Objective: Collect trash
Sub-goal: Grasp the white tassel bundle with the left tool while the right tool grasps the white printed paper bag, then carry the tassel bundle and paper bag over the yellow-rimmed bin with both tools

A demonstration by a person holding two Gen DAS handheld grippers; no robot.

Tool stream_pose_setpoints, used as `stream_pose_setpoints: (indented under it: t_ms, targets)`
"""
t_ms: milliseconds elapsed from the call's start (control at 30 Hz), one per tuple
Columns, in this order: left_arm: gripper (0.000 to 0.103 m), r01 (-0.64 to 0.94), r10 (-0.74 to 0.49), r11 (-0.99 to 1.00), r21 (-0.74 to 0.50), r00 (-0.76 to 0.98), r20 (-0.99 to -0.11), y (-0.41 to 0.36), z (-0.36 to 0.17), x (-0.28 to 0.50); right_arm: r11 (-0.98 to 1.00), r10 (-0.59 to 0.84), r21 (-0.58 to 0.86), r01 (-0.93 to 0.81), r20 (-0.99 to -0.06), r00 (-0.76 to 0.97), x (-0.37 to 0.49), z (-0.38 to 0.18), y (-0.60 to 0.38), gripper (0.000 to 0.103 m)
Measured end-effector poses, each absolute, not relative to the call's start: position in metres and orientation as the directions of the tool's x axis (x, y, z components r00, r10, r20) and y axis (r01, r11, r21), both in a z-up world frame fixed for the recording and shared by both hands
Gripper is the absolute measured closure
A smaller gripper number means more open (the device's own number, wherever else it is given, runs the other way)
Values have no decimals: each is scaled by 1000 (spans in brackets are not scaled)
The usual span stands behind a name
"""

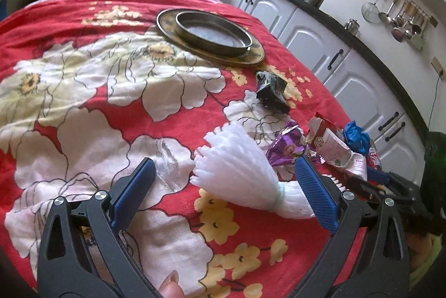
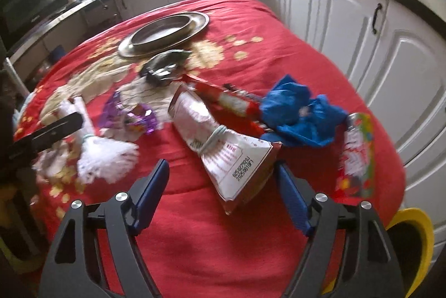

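While both cameras look down on the same red floral cloth (image 1: 92,103) over the tabletop, each records items the other lacks.

Left wrist view: the left gripper (image 1: 223,181) stands wide open, nothing clamped. The white foam net sleeve (image 1: 237,164), ribbed, fanned at one end and cinched by a pale band, lies between the blue pads (image 1: 315,195); whether its tail touches the right-hand pad cannot be told. A clear plastic scrap (image 1: 170,167) lies at 9 o'clock of the sleeve, seen only here. A fingertip (image 1: 170,286) shows at the bottom edge. Utensils hanging on a wall rail (image 1: 401,19) at 2 o'clock appear only in this view.

Both views show, from the sleeve rightward, a purple foil wrapper (image 1: 287,147), a red-and-white snack bag (image 1: 334,147) and crumpled blue plastic (image 1: 356,136), with a black crumpled wrapper (image 1: 271,90) and a metal dish on a round tray (image 1: 211,33) at 12 o'clock.

Right wrist view: the right gripper (image 2: 223,183) is open, holding nothing. The snack bag (image 2: 223,136), bound mid-length by a rubber band, white printed face up, has its lower corner between the pads; contact with the right-hand pad cannot be judged. At 3 o'clock of the bag lies a colourful candy packet (image 2: 356,156) in full, a mere sliver in the left view. A yellow-rimmed bin (image 2: 415,248) at 4 o'clock and a microwave (image 2: 30,5) at 10 o'clock appear only here.
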State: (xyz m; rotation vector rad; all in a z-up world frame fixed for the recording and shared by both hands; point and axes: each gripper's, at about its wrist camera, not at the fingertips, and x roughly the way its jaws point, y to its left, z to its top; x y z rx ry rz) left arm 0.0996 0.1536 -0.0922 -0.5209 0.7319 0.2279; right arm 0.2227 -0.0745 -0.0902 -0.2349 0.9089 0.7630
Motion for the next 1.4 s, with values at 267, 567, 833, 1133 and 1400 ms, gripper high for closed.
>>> stream_pose_setpoints:
  t_ms: [267, 567, 833, 1133, 1400]
  targets:
    - [27, -370, -3, 842, -392, 724, -690, 155, -97, 98, 735, 453, 51, -676, -779, 434, 228, -98, -69, 28]
    - [59, -361, -21, 843, -398, 717, -696, 154, -96, 98, 706, 488, 60, -705, -763, 424, 231, -101, -66, 44]
    - [80, -348, -25, 848, -399, 727, -687, 154, -88, 91, 699, 539, 127, -704, -740, 402, 216, -90, -76, 47]
    - [87, -317, -14, 867, -384, 755, -655, 152, -64, 74, 718, 557, 168, -675, -719, 414, 202, -76, -99, 47]
    - [87, -310, 21, 879, -363, 785, -619, 149, -44, 62, 735, 565, 189, -651, -702, 434, 195, -63, -120, 47]
